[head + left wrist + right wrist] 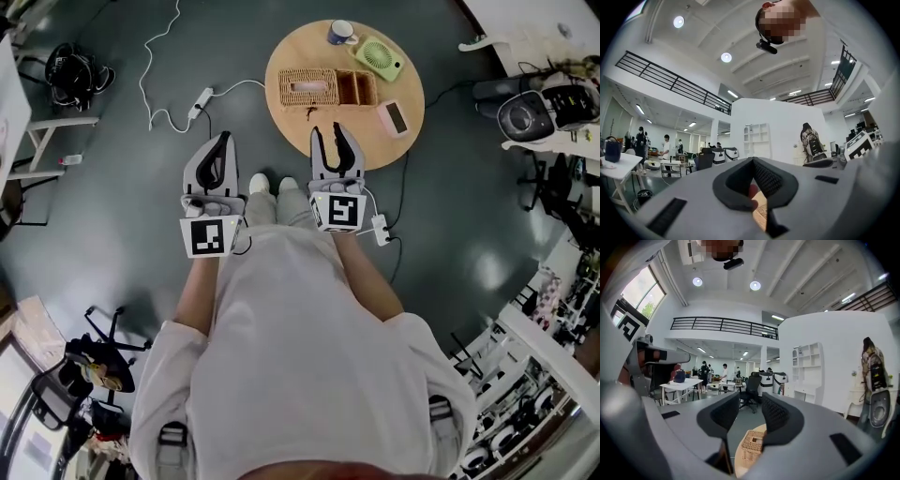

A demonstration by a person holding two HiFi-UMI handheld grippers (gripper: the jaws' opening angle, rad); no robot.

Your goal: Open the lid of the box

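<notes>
The right gripper has its ribbed grey jaws apart, with nothing between them. The left gripper is pinched together. Just ahead, the woven box sits on the round wooden table. Smooth grey floor spreads around.

— What have you got on?

— A loose white top with sleeves ending near the elbow, pale trousers and white shoes.

— And the tools?

— My left tool and right tool are pale grey shells lined with black ribbed pads. Each carries a white marker cube printed with black squares.
</notes>
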